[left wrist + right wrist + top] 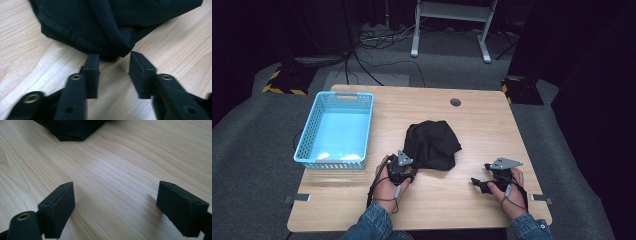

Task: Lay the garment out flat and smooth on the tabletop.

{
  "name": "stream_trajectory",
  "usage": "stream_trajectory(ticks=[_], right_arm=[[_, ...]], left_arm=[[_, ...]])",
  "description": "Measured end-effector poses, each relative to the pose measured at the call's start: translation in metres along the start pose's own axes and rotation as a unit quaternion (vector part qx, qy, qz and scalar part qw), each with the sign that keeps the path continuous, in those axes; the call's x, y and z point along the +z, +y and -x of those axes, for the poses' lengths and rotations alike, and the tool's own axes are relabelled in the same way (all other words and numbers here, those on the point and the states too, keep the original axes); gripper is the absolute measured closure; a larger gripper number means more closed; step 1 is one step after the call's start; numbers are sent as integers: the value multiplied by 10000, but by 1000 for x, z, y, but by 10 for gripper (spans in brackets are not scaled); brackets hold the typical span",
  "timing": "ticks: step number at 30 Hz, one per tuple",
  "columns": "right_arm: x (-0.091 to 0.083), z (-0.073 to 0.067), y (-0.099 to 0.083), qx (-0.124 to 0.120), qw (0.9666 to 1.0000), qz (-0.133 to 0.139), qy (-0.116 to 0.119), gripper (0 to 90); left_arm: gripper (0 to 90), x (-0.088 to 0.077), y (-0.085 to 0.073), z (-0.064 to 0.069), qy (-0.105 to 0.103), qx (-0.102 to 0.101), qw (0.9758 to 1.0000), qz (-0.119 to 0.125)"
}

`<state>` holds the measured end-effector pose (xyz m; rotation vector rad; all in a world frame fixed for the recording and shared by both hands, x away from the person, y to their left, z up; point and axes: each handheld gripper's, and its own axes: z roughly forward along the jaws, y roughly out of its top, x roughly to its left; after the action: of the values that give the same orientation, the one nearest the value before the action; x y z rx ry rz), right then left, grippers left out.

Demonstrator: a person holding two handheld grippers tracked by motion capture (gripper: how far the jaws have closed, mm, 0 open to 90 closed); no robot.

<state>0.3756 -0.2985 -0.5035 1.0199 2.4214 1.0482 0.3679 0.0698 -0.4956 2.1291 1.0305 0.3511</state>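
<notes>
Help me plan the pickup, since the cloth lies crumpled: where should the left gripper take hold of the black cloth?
Probably at the near bunched corner of the black cloth, coming in low from the person's side. There the folds gather into a thick ridge at the table edge of the pile, and the left gripper already has its open jaws either side of it.

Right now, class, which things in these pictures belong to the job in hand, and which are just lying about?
In the job:
- black cloth, crumpled mid-table
- left gripper, jaws apart at the cloth's near edge
- blue basket, perhaps its destination

Lying about:
- right gripper, open over bare wood
- table, with its cable hole
- cables and stand on the floor behind
</notes>
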Motion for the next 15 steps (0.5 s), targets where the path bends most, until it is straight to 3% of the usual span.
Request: stream_trajectory(ticks=[6,11,15], right_arm=[[0,0,0,21,10000,-2,-28,150],[0,0,0,41,10000,-4,-46,149],[0,-1,0,56,10000,-4,-65,149]], left_arm=[[732,-7,12,0,-67,43,9994,326],[747,-3,18,-3,91,50,9986,514],[720,10,20,-6,303,80,9980,556]])
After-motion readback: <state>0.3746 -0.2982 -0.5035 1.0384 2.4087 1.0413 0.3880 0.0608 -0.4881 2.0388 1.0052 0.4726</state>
